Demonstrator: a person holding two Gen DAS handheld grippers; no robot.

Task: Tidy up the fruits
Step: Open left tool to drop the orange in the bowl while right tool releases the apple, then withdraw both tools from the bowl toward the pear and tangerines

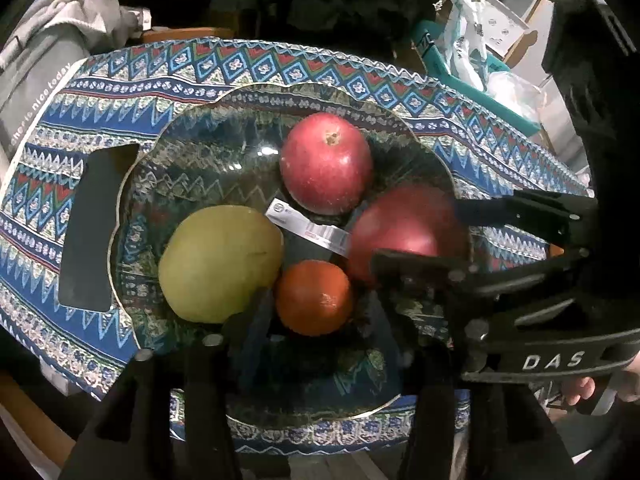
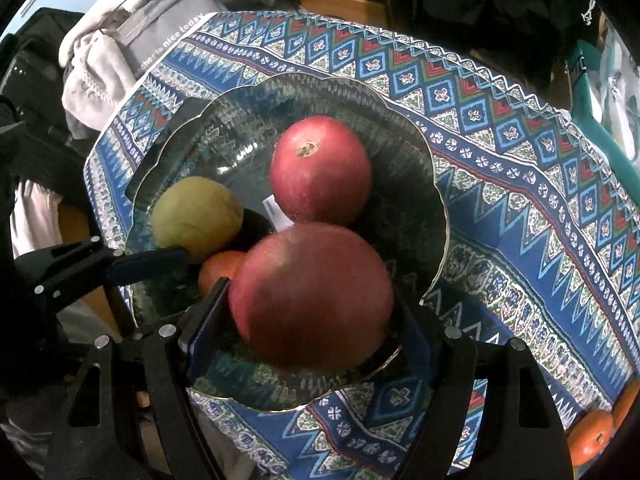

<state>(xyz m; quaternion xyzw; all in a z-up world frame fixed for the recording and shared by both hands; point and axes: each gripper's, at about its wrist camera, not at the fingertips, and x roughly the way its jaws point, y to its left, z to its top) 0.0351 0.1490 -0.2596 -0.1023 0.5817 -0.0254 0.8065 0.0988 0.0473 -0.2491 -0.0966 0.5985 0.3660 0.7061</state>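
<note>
A glass bowl [image 1: 188, 128] [image 2: 400, 148] stands on a patterned cloth. In it lie a red apple [image 1: 326, 162] [image 2: 320, 168], a green pear [image 1: 220, 262] [image 2: 196, 216] and an orange [image 1: 314, 298] [image 2: 218, 270]. My right gripper [image 2: 310, 312] [image 1: 420, 232] is shut on a second red apple [image 2: 314, 300] [image 1: 400, 228], held over the bowl's near right side. My left gripper [image 1: 316, 320] is open, its fingers either side of the orange, not gripping it; it also shows in the right wrist view [image 2: 160, 264].
A white label strip [image 1: 308, 228] lies in the bowl between the fruits. A black rectangular object [image 1: 92, 228] lies on the cloth left of the bowl. Two more oranges [image 2: 592, 438] sit at the cloth's near right corner. Grey clothing [image 2: 132, 28] is piled behind the table.
</note>
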